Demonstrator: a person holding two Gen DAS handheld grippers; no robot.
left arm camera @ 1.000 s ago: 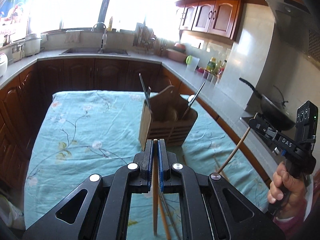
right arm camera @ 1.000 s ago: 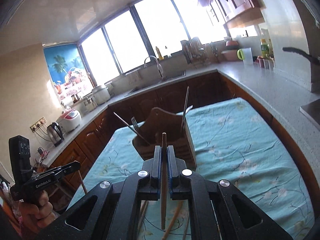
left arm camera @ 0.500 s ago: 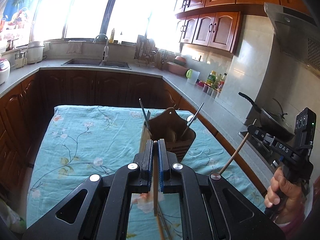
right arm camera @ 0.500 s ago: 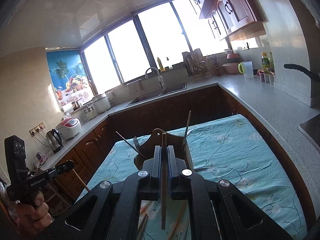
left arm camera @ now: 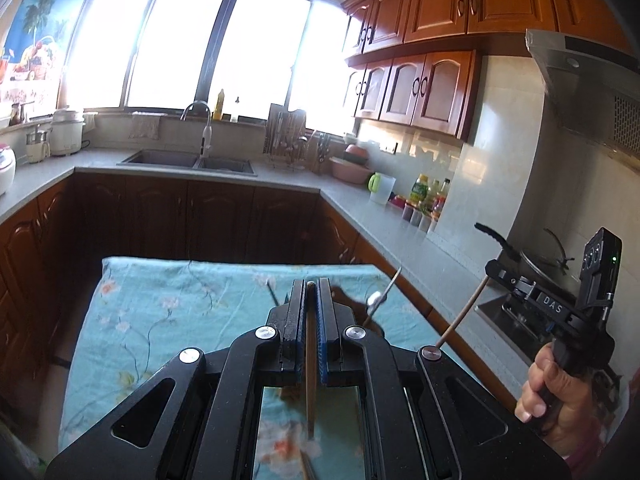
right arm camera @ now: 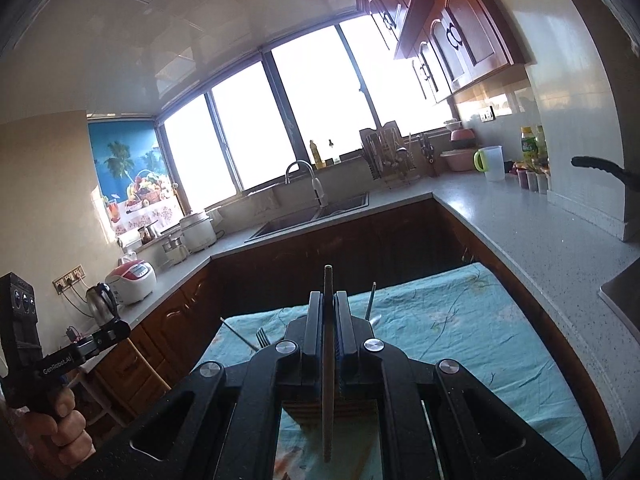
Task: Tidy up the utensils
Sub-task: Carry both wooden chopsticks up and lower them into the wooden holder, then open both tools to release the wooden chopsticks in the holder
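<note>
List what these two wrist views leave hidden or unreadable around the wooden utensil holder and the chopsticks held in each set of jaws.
- Wooden slotted utensil holder: mostly hidden in both views by the black gripper bodies.
- Thin wooden chopstick in the left gripper: left view, lower end blurred against the floral turquoise tablecloth.
- Loose sticks below: cut by the bottom edge.
- Metal fork: right view, handle hidden behind the right gripper.

Table (left arm camera: 168, 320) before the counter (left arm camera: 280, 178) — sink (left arm camera: 188, 160) set in it.

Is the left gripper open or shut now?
Shut: the left gripper has its blue pads clamped on a thin wooden chopstick.
</note>
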